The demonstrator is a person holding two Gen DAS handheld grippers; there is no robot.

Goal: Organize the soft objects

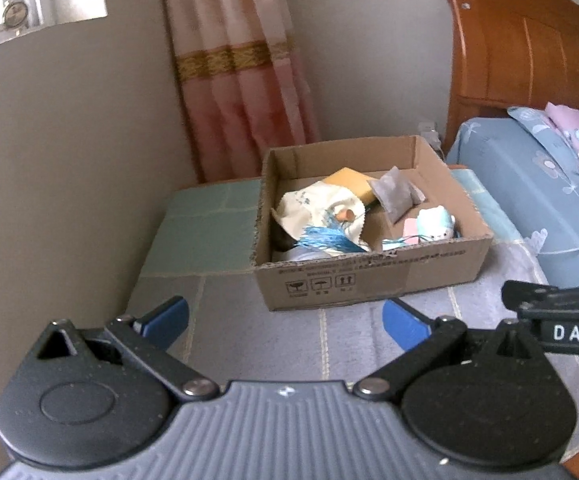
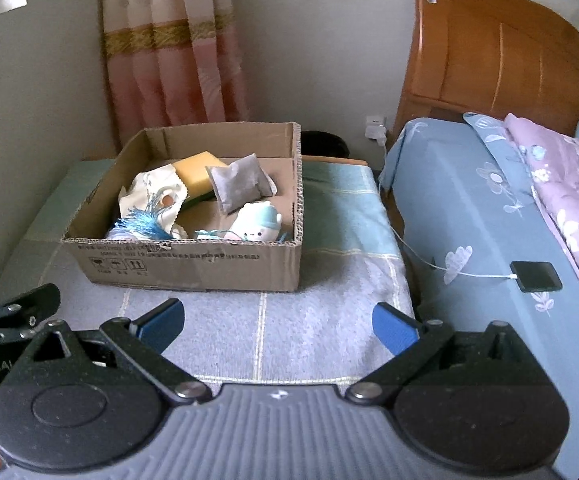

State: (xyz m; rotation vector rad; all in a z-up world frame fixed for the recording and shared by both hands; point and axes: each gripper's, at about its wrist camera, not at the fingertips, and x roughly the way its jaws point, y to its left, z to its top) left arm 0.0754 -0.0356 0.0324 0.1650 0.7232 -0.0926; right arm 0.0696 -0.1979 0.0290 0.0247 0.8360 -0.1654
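Note:
A cardboard box (image 1: 369, 276) (image 2: 193, 264) stands on a cloth-covered stand. Inside lie a cream cloth (image 1: 313, 208) (image 2: 149, 188), a yellow sponge (image 1: 349, 182) (image 2: 197, 172), a grey pouch (image 1: 395, 194) (image 2: 239, 184), a white-and-blue plush (image 1: 435, 222) (image 2: 259, 224) and a blue tassel (image 1: 325, 238) (image 2: 143, 222). My left gripper (image 1: 285, 320) is open and empty, in front of the box. My right gripper (image 2: 277, 322) is open and empty, also in front of the box.
The checked cloth (image 1: 349, 340) (image 2: 289, 320) covers the stand. A bed with a blue sheet (image 2: 469, 220) and a wooden headboard (image 2: 489, 60) lies to the right. A phone (image 2: 535, 276) on a white cable lies on the bed. A pink curtain (image 1: 241, 72) hangs behind.

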